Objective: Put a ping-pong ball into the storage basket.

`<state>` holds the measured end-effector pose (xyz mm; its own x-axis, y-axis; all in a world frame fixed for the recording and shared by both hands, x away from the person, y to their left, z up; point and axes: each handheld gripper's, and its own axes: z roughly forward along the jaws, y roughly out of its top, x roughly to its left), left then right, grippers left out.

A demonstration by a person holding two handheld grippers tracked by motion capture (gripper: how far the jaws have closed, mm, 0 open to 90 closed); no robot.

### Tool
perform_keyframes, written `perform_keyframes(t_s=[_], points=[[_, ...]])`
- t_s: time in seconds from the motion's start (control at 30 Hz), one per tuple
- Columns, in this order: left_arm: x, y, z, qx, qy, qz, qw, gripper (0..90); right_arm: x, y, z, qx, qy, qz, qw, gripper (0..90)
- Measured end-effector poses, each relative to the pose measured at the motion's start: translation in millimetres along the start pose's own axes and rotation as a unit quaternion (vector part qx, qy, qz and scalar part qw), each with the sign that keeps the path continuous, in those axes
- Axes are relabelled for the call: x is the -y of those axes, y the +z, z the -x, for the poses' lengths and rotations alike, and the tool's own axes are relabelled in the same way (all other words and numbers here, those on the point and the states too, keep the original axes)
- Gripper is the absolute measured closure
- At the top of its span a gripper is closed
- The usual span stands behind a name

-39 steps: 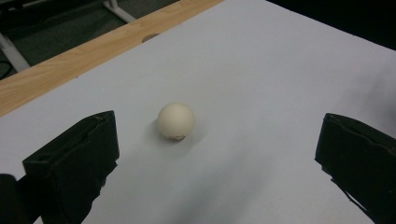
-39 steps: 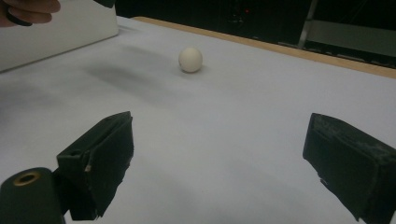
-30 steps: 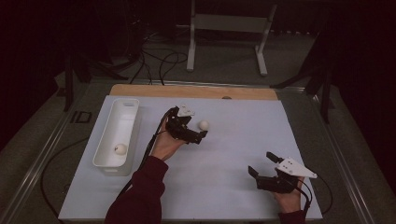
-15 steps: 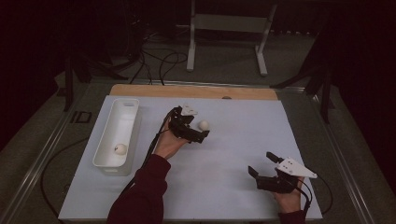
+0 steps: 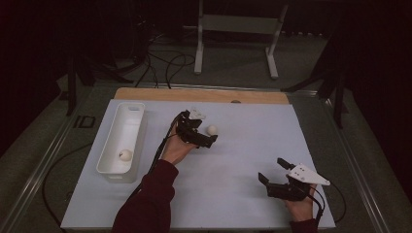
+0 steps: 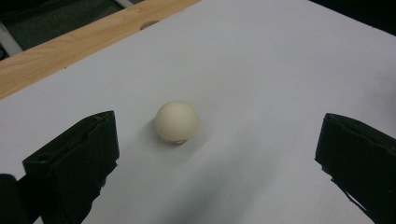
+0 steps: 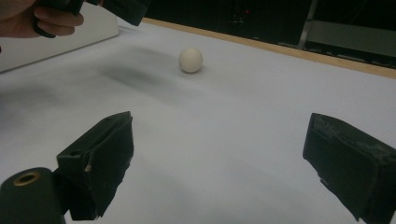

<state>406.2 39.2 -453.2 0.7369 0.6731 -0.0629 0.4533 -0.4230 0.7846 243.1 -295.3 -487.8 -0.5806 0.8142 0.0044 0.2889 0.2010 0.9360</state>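
Cream ball [image 6: 176, 122] sits on the white sheet [image 5: 233, 194], far of centre, just ahead of your left gripper [image 5: 206, 137], jaws spread wide and touching nothing.

It is round, smooth and matt, resting on flat paper-like sheet, with a pale wood strip [image 5: 201, 94] along the far edge. To the left, your long white plastic tray [image 5: 137, 127] with rounded corners holds a second ball [image 5: 126, 155] at its near end. Your right gripper [image 5: 273, 171] rests near right, blocky black jaws wide and empty.

Lab-like test space: dark room, floor cables [image 5: 160, 63], metal stand [image 5: 235, 36], white-covered table [image 5: 252, 145].
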Motion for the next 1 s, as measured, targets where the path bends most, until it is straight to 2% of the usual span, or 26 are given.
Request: perform_keyframes(t_s=[1.0], points=[[-10.9, 14.1, -2.0, -0.002, -0.001, -0.011, 0.9999, 0.1, -0.2, -0.9, -0.3, -0.002, 0.001, 0.001, 1.0, 8.5]])
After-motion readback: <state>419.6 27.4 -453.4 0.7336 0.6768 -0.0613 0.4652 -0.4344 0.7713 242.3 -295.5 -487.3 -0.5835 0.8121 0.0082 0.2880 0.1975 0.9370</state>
